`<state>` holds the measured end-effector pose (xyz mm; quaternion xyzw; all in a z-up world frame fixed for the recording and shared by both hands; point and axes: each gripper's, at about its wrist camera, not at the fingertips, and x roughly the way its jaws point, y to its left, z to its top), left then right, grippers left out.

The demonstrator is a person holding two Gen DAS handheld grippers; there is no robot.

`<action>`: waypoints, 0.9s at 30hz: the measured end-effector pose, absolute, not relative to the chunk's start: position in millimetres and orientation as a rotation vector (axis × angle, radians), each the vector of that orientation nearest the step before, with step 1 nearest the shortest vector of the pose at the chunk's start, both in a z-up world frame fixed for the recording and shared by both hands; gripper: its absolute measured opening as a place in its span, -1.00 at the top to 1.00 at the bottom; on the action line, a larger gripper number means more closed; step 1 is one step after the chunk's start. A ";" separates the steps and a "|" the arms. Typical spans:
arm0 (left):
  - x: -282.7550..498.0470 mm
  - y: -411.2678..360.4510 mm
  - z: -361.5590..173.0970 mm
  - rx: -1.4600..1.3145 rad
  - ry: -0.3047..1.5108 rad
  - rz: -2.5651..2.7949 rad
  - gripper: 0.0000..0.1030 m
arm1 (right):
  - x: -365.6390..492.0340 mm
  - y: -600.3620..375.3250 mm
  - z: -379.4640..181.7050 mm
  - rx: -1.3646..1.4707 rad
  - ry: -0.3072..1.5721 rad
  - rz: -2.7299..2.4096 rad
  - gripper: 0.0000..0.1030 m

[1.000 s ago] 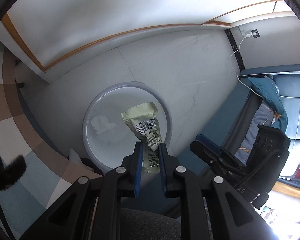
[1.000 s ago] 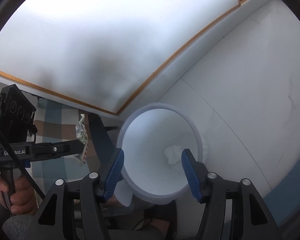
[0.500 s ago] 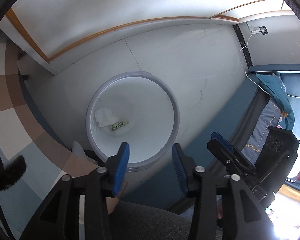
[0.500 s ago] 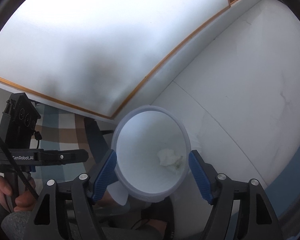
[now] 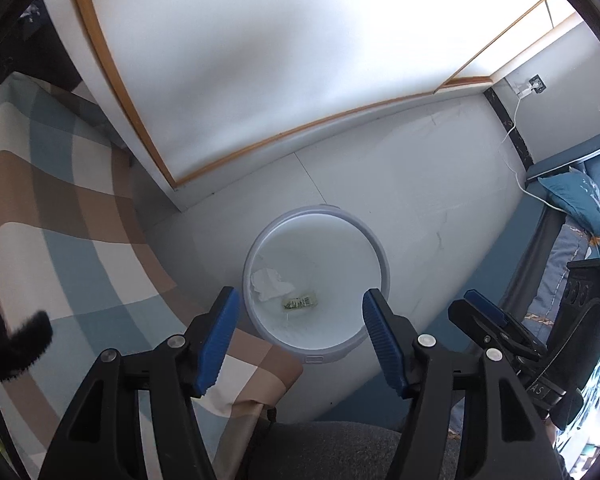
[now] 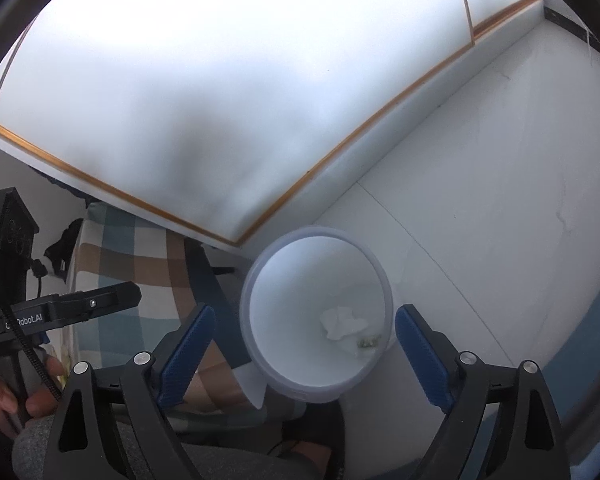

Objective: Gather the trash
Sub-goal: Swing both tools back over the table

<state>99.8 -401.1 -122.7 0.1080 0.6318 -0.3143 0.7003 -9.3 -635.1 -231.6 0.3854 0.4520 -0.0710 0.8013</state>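
A round white bin (image 5: 374, 248) (image 6: 260, 280) stands on the pale floor below both grippers. On its bottom lie a crumpled white tissue (image 5: 270, 282) (image 6: 342, 322) and a green snack wrapper (image 5: 300, 302) (image 6: 369, 342). My left gripper (image 5: 300, 312) hangs above the bin, its jaws opening, nothing between them. My right gripper (image 6: 305, 330) also hovers over the bin, jaws opening wide and empty. In the left wrist view the right gripper (image 5: 496, 330) shows at the right; in the right wrist view the left gripper (image 6: 80, 306) shows at the left, held by a hand (image 6: 16, 392).
A checked blue, brown and white cloth (image 5: 48, 216) (image 6: 140, 256) lies left of the bin. A white panel with a wooden edge (image 5: 260, 60) rises behind it. A blue couch with cushions (image 5: 576, 216) stands at the right, a cable (image 5: 514, 148) running down the wall.
My left gripper let go of the green wrapper, which fell into the bin beside the tissue. Both grippers opened wider and rose away from the bin.
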 end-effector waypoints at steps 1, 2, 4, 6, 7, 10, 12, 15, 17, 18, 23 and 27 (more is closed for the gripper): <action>98.2 -396.7 -114.4 0.238 1.377 -0.689 -0.16 | -9.1 -633.3 -227.0 0.825 0.961 -0.148 -0.84; 96.3 -393.7 -109.0 0.235 1.357 -0.677 -0.17 | -9.4 -631.7 -221.9 0.821 0.951 -0.145 -0.85; 92.0 -384.1 -99.2 0.230 1.318 -0.646 -0.18 | -11.1 -628.6 -209.3 0.809 0.922 -0.138 -0.88; 89.1 -371.1 -86.5 0.198 1.276 -0.629 -0.23 | -13.0 -626.0 -196.4 0.797 0.894 -0.130 -0.89; 87.6 -368.0 -83.3 0.185 1.261 -0.626 -0.27 | -13.4 -624.2 -190.0 0.791 0.880 -0.129 -0.90; 83.1 -349.7 -62.5 0.179 1.158 -0.584 -0.31 | -14.9 -618.5 -165.4 0.759 0.833 -0.116 -0.92; 81.4 -337.5 -50.5 0.169 1.102 -0.578 -0.31 | -15.2 -611.5 -145.8 0.722 0.804 -0.106 -0.93; 77.4 -320.3 -34.5 0.153 1.037 -0.559 -0.31 | -15.5 -598.5 -117.2 0.672 0.763 -0.086 -0.93; 76.2 -305.9 -24.5 0.134 0.998 -0.540 -0.31 | -17.2 -589.6 -99.0 0.650 0.734 -0.070 -0.94; 75.2 -299.9 -20.6 0.124 0.985 -0.532 -0.32 | -17.0 -583.7 -90.1 0.641 0.719 -0.058 -0.95; 71.7 -257.9 -2.0 0.084 0.902 -0.478 -0.52 | -15.3 -545.7 -46.9 0.580 0.645 0.008 -0.96; 66.2 -220.9 17.3 0.072 0.837 -0.429 -0.58 | -7.5 -509.5 -14.7 0.534 0.597 0.063 -1.00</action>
